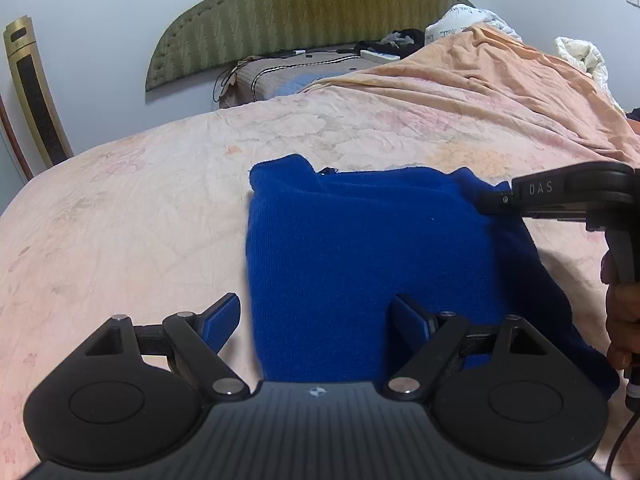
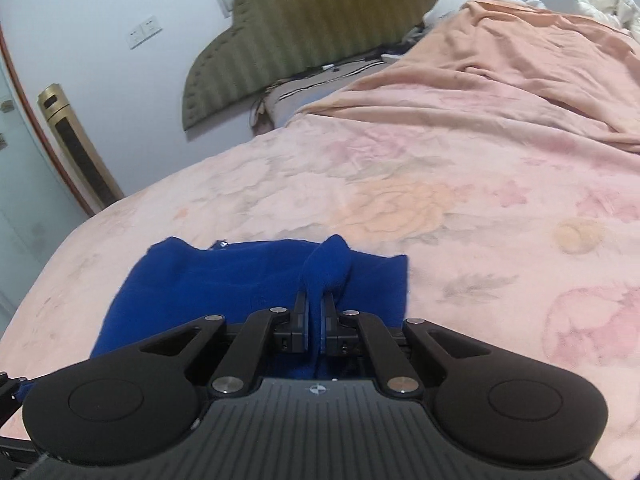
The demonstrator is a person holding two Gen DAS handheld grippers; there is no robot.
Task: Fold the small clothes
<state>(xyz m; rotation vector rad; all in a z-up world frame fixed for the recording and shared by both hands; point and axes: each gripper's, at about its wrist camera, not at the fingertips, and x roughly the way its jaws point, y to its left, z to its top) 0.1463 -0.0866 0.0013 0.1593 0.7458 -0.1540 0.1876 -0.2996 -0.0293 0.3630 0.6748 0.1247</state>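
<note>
Knitwear, a small bright-blue garment [image 1: 360, 264], lies folded into a rough square on the pale pink floral bedspread [image 1: 140, 208]. The right gripper [image 2: 315, 308] has its jaws pinched tight on a raised fold of the blue cloth near the garment's far right corner. The left gripper [image 1: 316, 320] hangs over the near edge with its blue-padded fingers [image 1: 222, 322] spread wide, one off the garment's left side, one above it, gripping nothing. Beyond stands an olive-green padded headboard [image 1: 304, 16].
</note>
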